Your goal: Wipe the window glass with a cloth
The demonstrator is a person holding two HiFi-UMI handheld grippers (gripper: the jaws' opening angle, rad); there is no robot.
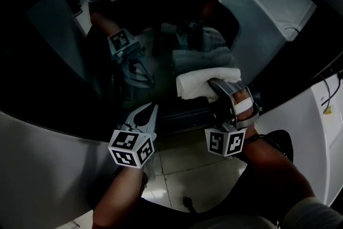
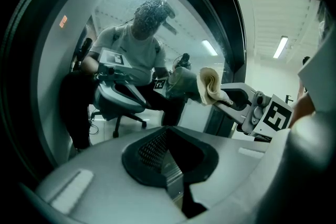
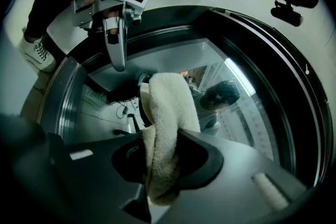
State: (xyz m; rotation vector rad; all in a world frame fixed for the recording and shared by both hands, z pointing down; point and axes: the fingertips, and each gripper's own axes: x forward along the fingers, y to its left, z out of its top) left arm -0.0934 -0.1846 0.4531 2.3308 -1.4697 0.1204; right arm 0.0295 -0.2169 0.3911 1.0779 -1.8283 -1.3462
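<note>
White terry cloth [image 3: 167, 113] is clamped between the jaws of the right tongs [image 3: 163, 168], which are closed on its lower folds; the free upper part of the cloth stands out past the jaw tips. In the head view the cloth [image 1: 206, 83] lies against the window glass [image 1: 80, 78], near the lower edge of the pane and toward its right side, and meets its own reflection there. The left tongs [image 1: 154, 110] are held at the lower edge of the pane, left of the cloth and apart from it. Their jaws are together and hold nothing. The round pane [image 3: 239, 128] reflects the person and both tools.
</note>
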